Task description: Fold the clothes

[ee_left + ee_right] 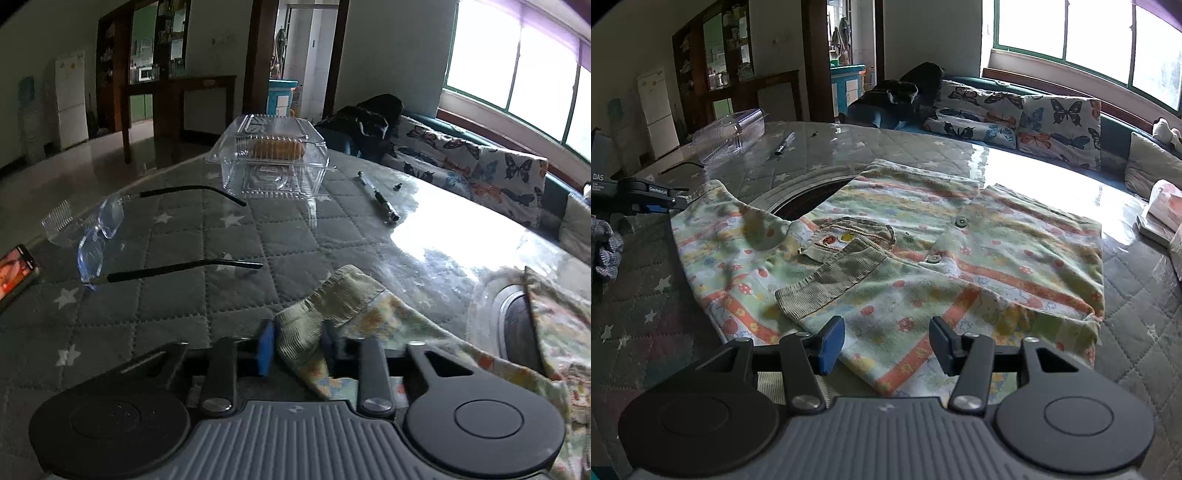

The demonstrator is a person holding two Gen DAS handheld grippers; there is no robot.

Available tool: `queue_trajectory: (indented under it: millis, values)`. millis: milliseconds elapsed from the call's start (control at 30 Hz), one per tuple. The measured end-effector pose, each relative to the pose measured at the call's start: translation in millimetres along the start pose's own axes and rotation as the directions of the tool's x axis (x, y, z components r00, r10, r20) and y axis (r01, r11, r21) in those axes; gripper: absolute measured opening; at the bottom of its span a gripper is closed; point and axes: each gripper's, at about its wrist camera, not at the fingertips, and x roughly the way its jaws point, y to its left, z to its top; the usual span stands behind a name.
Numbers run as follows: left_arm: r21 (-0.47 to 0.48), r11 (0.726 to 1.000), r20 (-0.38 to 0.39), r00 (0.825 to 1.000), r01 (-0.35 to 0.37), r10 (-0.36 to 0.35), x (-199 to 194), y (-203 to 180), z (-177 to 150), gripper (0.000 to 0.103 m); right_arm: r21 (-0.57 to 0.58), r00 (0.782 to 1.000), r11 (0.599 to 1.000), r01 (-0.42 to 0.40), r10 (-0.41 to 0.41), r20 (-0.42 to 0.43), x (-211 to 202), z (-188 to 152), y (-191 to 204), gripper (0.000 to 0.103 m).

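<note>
Currently, left gripper (pixel 297 349): closed on the corduroy cuff (pixel 332 295) of the shirt's sleeve, blue pads pinching the fabric.
Right gripper (pixel 886 345): jaws about half apart, hovering over the near hem, nothing pinched.
Shirt (pixel 923 258): patterned child's shirt lying flat on the table (pixel 665 332), directly ahead of the right gripper; one sleeve folded across the front.
Beyond the left gripper: glasses (pixel 99 236), then a clear plastic box (pixel 273 158); a pen (pixel 376 197) ahead to its right.
</note>
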Motion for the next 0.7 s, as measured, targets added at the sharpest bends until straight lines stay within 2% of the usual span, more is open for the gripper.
queue_trajectory:
  millis: [33,133,233,333,433,500,667,700]
  values:
    - [-0.008,1.0,-0.002,1.0,0.012,-0.012,-2.5,-0.8,0.0,0.011,0.003,1.0,1.0,0.002,-0.002,0.002,-0.7,-0.2,-0.6,0.052]
    - [-0.023,0.996,0.015,0.996,0.087,-0.087,-20.4,-10.7,2.9,0.01,0.014,1.0,1.0,0.005,-0.005,0.007,-2.8,-1.0,-3.0,0.052]
    - [-0.006,0.979,0.034,0.978,0.204,-0.204,-45.1,-32.4,4.8,0.009,0.032,1.0,0.999,0.01,-0.01,0.011,-4.6,-2.5,-6.7,0.052]
    - [0.05,0.944,0.044,0.943,0.326,-0.329,-71.3,-64.4,3.7,0.009,0.055,1.0,0.998,0.014,-0.016,0.02,-8.1,-4.4,-11.7,0.053]
    - [0.1,0.897,0.032,0.9,0.43,-0.435,-92.0,-98.7,0.7,0.009,0.079,0.999,0.997,0.021,-0.024,0.031,-13.4,-6.8,-17.1,0.053]
    - [0.122,0.859,0.009,0.865,0.497,-0.501,-102.7,-120.8,-3.3,0.009,0.093,0.999,0.995,0.028,-0.032,0.039,-17.7,-8.9,-21.3,0.053]
    - [0.163,0.78,-0.066,0.796,0.604,-0.602,-116.4,-171.8,-18.7,0.008,0.141,0.996,0.988,0.056,-0.065,0.062,-30.2,-14.5,-37.2,0.053]
    - [0.168,0.77,-0.079,0.787,0.616,-0.612,-116.5,-179.8,-21.5,0.008,0.153,0.995,0.986,0.063,-0.074,0.066,-33.0,-15.8,-41.2,0.053]
